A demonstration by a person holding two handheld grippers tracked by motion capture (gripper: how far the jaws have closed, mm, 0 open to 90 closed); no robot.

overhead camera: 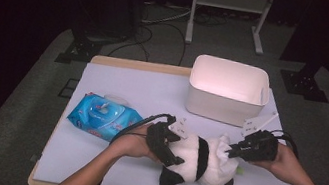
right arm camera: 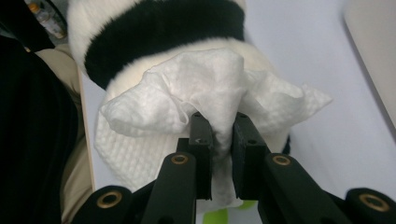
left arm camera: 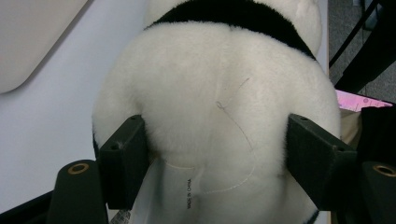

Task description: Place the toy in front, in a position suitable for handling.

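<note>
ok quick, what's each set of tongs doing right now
left tongs: closed on the panda plush, pads pressing its sides
right tongs: closed on a white wet wipe held against the panda

Left hand-held gripper (overhead camera: 170, 149) at lower centre, jaws spread wide, forearm coming up from the bottom edge. Right hand-held gripper (overhead camera: 240, 150) centre-right, jaws pinched nearly together.

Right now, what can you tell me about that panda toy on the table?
The plush panda is fluffy white with black bands and a black limb. It lies on its side on the white table, near the front edge. The left gripper straddles its rump, pads pressing the fur; a sewn tag hangs there. The right gripper presses a white wipe against it.
</note>
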